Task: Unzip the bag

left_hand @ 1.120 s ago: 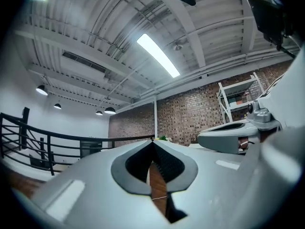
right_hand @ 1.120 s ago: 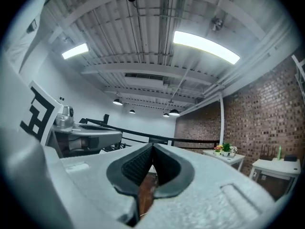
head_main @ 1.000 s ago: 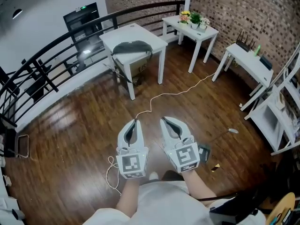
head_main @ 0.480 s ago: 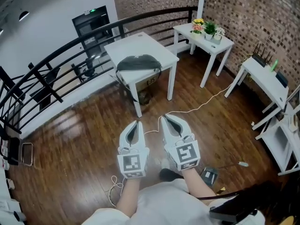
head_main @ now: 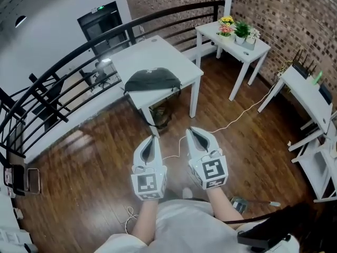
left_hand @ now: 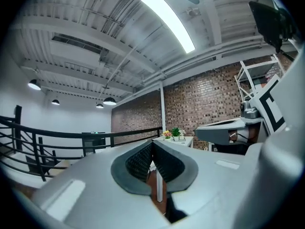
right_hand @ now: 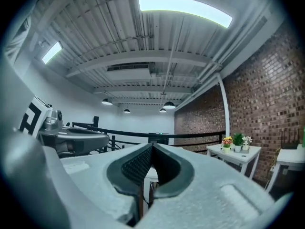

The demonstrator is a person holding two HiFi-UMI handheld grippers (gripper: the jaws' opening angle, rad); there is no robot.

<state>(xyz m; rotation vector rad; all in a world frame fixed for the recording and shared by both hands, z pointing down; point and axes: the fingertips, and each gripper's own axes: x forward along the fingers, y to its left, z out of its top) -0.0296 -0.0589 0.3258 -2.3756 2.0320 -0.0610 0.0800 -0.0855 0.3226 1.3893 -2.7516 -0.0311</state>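
A dark grey bag (head_main: pixel 151 80) lies flat on the near part of a white square table (head_main: pixel 171 57) ahead of me in the head view. My left gripper (head_main: pixel 153 138) and right gripper (head_main: pixel 190 130) are held side by side over the wooden floor, well short of the table, both pointing toward it. Each is shut with nothing between its pads. In the left gripper view the left gripper (left_hand: pixel 152 142) has its dark pads pressed together. The right gripper (right_hand: pixel 152 146) looks the same in the right gripper view. The bag's zip cannot be made out from here.
A black curved railing (head_main: pixel 63 73) runs behind the table. A white side table with potted flowers (head_main: pixel 237 36) stands at the brick wall, a white desk (head_main: pixel 308 91) to the right. A white cable (head_main: pixel 237 117) trails across the floor. A box (head_main: pixel 158 112) sits under the table.
Both grippers, still shut and side by side, have come closer to the table. The table and bag now sit lower and larger in the head view.
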